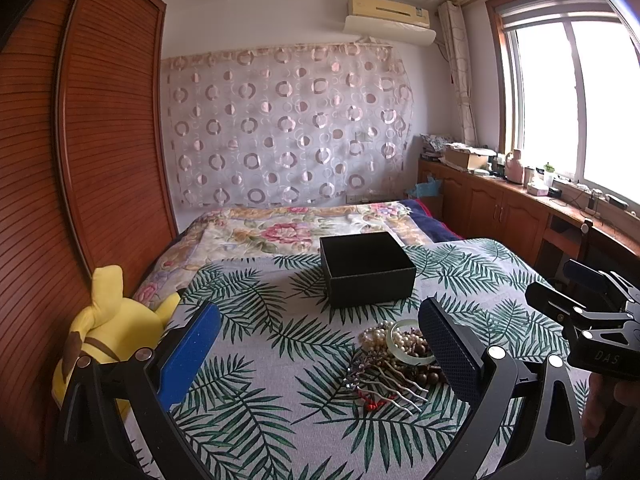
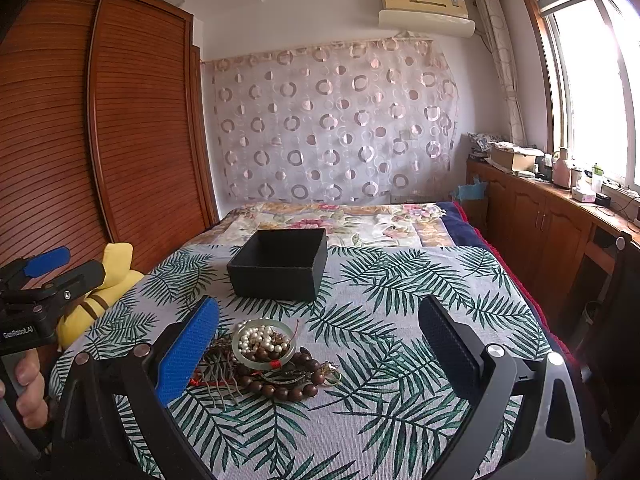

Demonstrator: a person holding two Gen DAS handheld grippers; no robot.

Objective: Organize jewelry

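Note:
A heap of jewelry lies on the leaf-print bedspread: a pale green bangle around white pearls, dark wooden beads, a silver hair comb and a red cord. An open black box stands behind it, also in the right wrist view. My left gripper is open and empty, with the heap by its right finger. My right gripper is open and empty, with the heap by its left finger. Each gripper shows in the other's view: the right, the left.
A yellow plush toy lies at the bed's left edge beside a wooden wardrobe. A floral quilt covers the far bed. Wooden cabinets with clutter run under the window at right.

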